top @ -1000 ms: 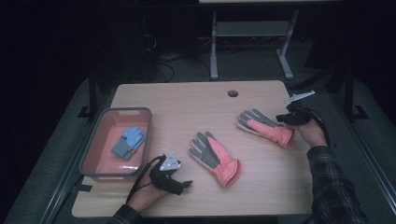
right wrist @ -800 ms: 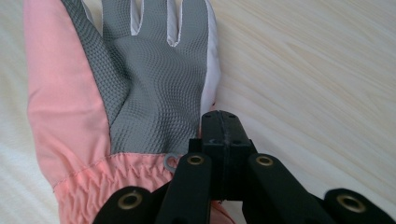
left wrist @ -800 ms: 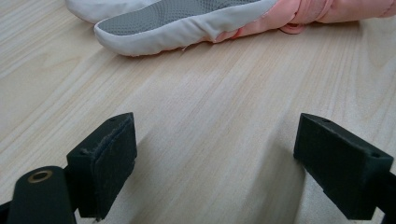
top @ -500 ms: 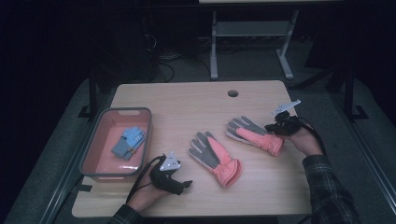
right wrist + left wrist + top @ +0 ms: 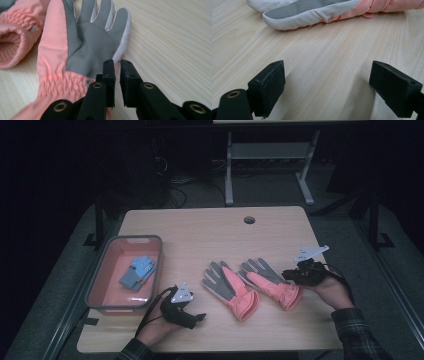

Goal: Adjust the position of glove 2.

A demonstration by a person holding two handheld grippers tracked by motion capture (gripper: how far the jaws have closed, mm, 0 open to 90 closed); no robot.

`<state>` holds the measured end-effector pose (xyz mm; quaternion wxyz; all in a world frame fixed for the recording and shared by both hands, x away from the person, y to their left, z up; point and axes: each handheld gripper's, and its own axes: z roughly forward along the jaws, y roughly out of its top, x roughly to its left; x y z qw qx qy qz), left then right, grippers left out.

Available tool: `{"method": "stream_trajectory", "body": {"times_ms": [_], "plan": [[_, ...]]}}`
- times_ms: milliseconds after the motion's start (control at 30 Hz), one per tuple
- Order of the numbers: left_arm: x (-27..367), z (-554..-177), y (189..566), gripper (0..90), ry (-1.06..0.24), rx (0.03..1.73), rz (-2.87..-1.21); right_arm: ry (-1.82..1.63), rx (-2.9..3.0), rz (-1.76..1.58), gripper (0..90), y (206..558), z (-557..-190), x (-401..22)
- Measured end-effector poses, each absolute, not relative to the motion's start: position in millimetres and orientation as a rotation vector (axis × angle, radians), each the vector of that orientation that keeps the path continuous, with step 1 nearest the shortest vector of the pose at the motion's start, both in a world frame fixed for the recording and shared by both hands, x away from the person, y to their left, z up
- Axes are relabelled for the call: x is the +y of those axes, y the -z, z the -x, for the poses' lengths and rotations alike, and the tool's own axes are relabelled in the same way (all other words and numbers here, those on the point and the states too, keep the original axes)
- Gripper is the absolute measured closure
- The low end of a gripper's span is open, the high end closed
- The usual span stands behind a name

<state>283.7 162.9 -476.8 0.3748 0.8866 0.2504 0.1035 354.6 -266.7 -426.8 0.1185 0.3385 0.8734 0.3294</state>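
Lying palm up on the wooden surface [image 5: 210, 230], two pink and grey gloves sit side by side near the person's edge. The right gripper [image 5: 292, 276] sits at the cuff side of the right-hand glove [image 5: 270, 282]; its own view shows the two black fingers [image 5: 109, 72] narrowly apart after just easing open, at the glove's edge [image 5: 82, 50], though whether any fabric remains pinched between them is hard to tell. The left-hand glove [image 5: 230, 287] lies just beside it, cuffs near each other. The left gripper [image 5: 197, 316] rests low near the front edge, fingers [image 5: 268, 86] spread wide over bare wood, holding nothing. A pink tray [image 5: 97, 285] at the left holds a small blue item [image 5: 137, 272].
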Motion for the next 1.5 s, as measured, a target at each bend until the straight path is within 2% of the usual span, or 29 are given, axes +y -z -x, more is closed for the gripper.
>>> {"method": "stream_trajectory", "body": {"times_ms": [200,467,700,900,1067,1200,1367,1500], "plan": [[163,-284,477,12.8,-0.268,0.638,-2.271,-1.101,2.5,-1.126,72.2,422,-346,-286],[163,-284,477,12.8,-0.268,0.633,-2.273,-1.105,2.528,-1.136,70.0,425,-352,-271],[163,-284,477,12.8,-0.268,0.633,-2.272,-1.06,2.556,-1.192,67.7,436,-374,-256],[163,-284,477,12.7,-0.267,0.634,-2.271,-1.119,2.501,-1.264,68.1,436,-385,-264],[163,-284,477,12.8,-0.267,0.633,-2.273,-1.054,2.578,-1.255,66.5,447,-389,-255],[163,-284,477,12.8,-0.268,0.633,-2.273,-1.045,2.598,-1.248,69.1,451,-391,-254],[163,-284,477,12.8,-0.267,0.633,-2.272,-1.025,2.623,-1.247,77.1,456,-392,-250],[163,-284,477,12.7,-0.268,0.632,-2.273,-1.007,2.619,-1.243,86.7,457,-390,-250]]}}
